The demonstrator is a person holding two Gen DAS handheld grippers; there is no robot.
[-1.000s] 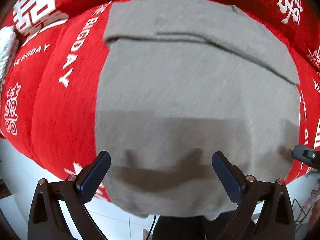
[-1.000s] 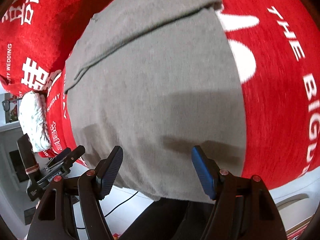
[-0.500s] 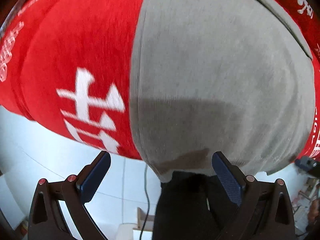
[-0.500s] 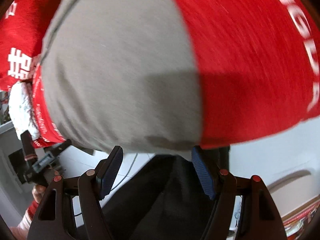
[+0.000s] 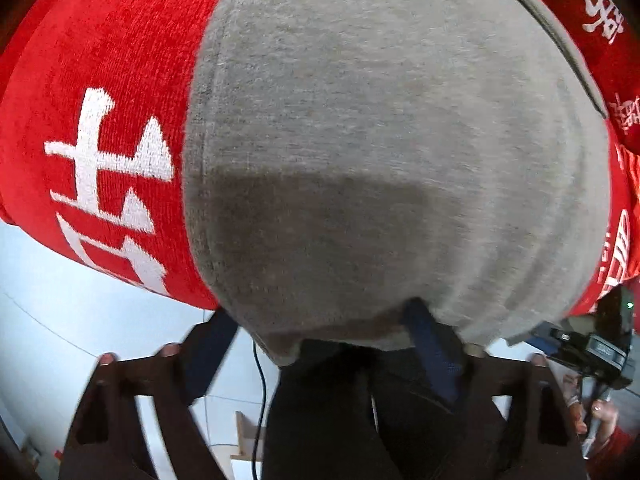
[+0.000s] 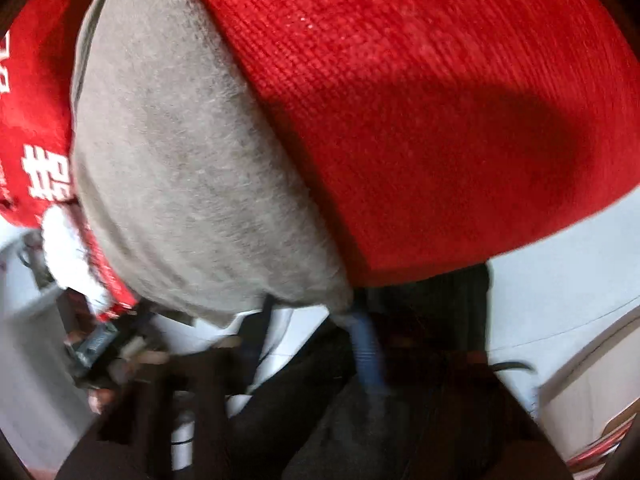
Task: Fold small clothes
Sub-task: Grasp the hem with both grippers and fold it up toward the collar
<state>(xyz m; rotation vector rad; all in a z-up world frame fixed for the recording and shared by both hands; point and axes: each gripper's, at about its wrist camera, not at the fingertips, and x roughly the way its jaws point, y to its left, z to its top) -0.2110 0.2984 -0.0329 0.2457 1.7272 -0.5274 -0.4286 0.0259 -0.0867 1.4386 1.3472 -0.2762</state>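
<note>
Grabbing near hem of grey garment

Both tools closing: left tool and right tool straddling hem corners. Risk: pinching red cover too.

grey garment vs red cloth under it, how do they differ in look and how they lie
The grey garment is plain, with no print; the red cloth carries white characters. The garment lies on top; the cloth is spread beneath and reaches out past it on both sides. Both hang over the near edge.
</note>
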